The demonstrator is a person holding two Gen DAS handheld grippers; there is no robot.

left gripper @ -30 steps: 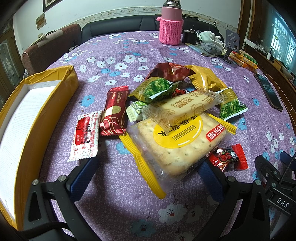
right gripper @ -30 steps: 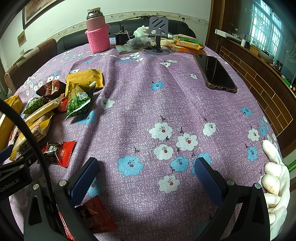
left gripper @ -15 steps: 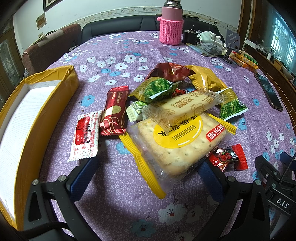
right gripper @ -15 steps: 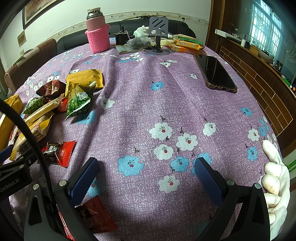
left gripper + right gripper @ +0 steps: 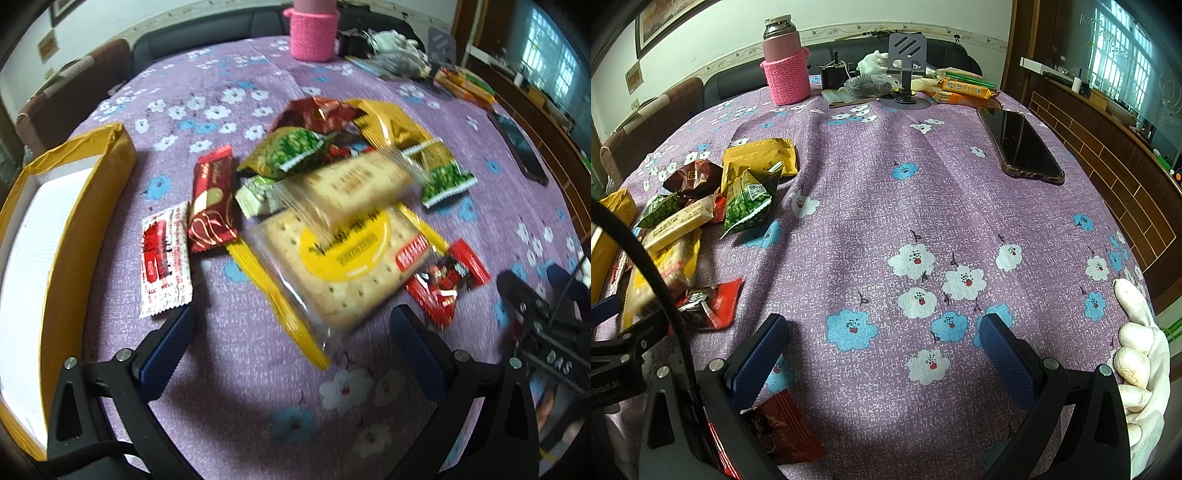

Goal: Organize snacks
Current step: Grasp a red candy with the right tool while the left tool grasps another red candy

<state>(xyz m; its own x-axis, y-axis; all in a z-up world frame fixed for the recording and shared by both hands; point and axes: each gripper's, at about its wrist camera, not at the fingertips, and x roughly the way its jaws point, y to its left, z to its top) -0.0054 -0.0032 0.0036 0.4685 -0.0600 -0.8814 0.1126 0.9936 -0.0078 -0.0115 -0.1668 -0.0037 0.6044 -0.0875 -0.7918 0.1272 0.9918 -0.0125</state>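
Left wrist view: the left gripper (image 5: 291,332) hangs with its fingers spread apart, nothing between them, just short of the snack pile (image 5: 332,206) on the purple flowered tablecloth (image 5: 229,369). I count one big cracker pack (image 5: 343,266), one long biscuit pack (image 5: 351,184) lying on it, two green pea bags, one dark red bar (image 5: 212,199), one red-and-white sachet (image 5: 164,258) and one small red candy wrapper (image 5: 447,282). One yellow box (image 5: 96,206) lies open at the left. Right wrist view: the right gripper (image 5: 882,350) is also spread wide over bare cloth, a brown packet (image 5: 783,424) by its left finger. One phone (image 5: 1019,144), one pink flask (image 5: 785,70) and one stand (image 5: 905,66) lie beyond
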